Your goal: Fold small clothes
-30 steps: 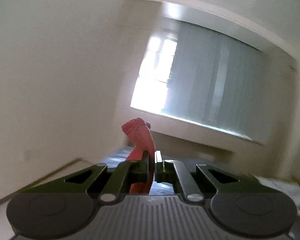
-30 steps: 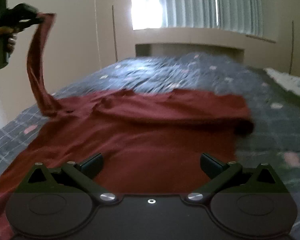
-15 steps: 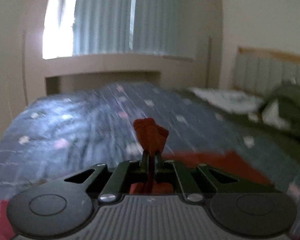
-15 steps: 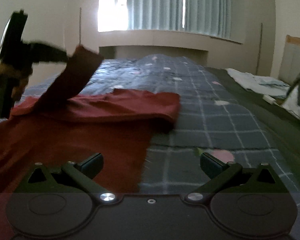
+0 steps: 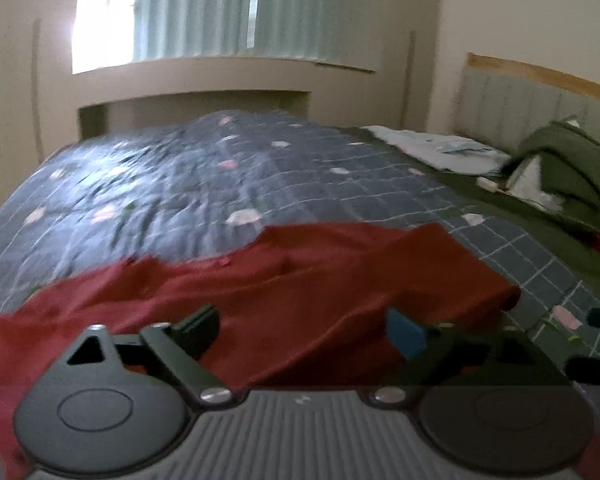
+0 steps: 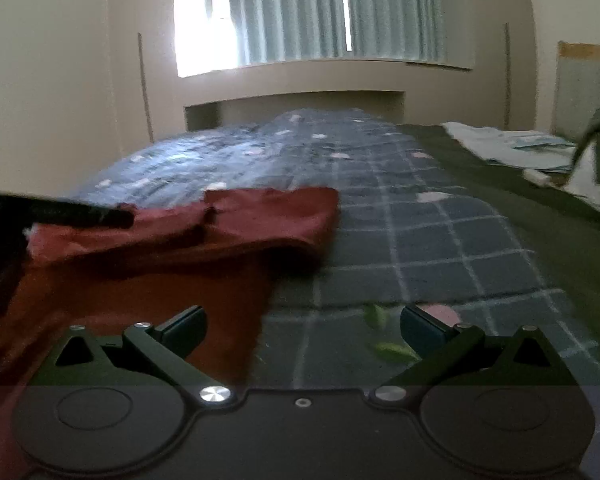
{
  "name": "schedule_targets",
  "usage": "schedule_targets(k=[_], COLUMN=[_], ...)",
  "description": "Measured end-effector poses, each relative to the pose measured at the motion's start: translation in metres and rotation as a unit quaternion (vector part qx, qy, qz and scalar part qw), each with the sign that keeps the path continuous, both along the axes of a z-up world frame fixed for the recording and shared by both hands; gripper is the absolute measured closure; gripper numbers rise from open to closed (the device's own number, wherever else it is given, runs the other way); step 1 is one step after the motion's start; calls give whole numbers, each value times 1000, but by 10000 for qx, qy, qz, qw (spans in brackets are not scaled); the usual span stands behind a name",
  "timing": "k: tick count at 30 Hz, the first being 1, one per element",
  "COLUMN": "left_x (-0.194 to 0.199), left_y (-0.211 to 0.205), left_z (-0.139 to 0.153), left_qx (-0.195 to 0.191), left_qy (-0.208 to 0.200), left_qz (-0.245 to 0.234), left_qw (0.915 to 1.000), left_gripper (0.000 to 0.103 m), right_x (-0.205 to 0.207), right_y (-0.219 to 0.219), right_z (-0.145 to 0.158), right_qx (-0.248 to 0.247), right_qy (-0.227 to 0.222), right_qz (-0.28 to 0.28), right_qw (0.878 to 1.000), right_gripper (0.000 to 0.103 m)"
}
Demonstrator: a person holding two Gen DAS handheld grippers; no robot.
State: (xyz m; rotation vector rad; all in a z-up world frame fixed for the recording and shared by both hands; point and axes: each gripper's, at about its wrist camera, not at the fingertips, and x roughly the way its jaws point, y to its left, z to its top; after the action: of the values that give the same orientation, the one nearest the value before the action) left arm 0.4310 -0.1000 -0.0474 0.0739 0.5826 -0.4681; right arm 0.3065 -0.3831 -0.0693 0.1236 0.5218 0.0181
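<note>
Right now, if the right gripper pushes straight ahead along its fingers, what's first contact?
Likely the checked bedspread: the right gripper is open, aimed low across it. The red garment has its edge just left of centre and may brush the left finger; depth is unclear.

The red garment [image 6: 148, 264] runs off the left edge, and the green heap [image 5: 568, 168] is blurred.

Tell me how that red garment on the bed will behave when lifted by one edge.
The red garment is probably floppy: it lies wrinkled with a folded-over flap. Likely light, thin cloth, so it should drape and sag. It may drag across the quilt.
</note>
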Motion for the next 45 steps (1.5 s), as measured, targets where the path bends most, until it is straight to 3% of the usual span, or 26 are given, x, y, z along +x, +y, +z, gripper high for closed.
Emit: schedule_targets(k=[1, 8, 15, 18, 21, 23, 24, 27, 31, 36, 39, 42, 45], left_x=[-5, -51, -59, -46, -33, -28, -26, -23, -19, -10, -3, 2, 2], left_y=[8, 74, 139, 152, 159, 160, 161, 160, 160, 151, 147, 152, 160], left_z=[2, 6, -14, -26, -29, -30, -30, -28, -27, -35, -36, -32, -24], left_qx=[-1, 530, 1607, 1785, 1780, 1704, 1675, 1551, 1273, 1473, 1572, 1418, 1131], left_qy=[0, -43, -271, -223, -215, -234, -249, -261, -165, -166, -194, -249, -374], left_qz=[83, 1008, 2024, 2046, 2033, 2001, 1983, 1959, 1961, 2038, 2194, 2395, 2477], left_qw=[10000, 9935, 9656, 9622, 9626, 9646, 9654, 9679, 9721, 9677, 9627, 9602, 9615], left_gripper=[1, 0, 0, 1, 4, 4, 4, 4, 3, 4, 15, 39, 77], right_x=[7, 78, 152, 174, 183, 187, 190, 191, 191, 192, 194, 194, 188], right_y=[2, 36, 71, 76, 81, 84, 84, 85, 76, 74, 77, 81, 82], right_z=[2, 19, 10, -1, -3, 0, 3, 21, 65, 127, 158, 173, 171], right_qx=[99, 341, 175, 141, 13, 69, 171, 376, 1286, 1808, 1811, 1590, 1340], right_qy=[-10, -32, 456, 733, 814, 871, 926, 805, 418, -213, -511, -664, -668], right_qz=[111, 961, 1284, 1200, 1096, 1160, 1214, 1286, 1358, 1559, 1695, 1751, 1747], right_qw=[9999, 9948, 9905, 9900, 9906, 9894, 9881, 9877, 9815, 9709, 9674, 9693, 9732], right_gripper=[1, 2, 18, 30, 51, 86, 91, 93, 94, 94, 94, 94, 94])
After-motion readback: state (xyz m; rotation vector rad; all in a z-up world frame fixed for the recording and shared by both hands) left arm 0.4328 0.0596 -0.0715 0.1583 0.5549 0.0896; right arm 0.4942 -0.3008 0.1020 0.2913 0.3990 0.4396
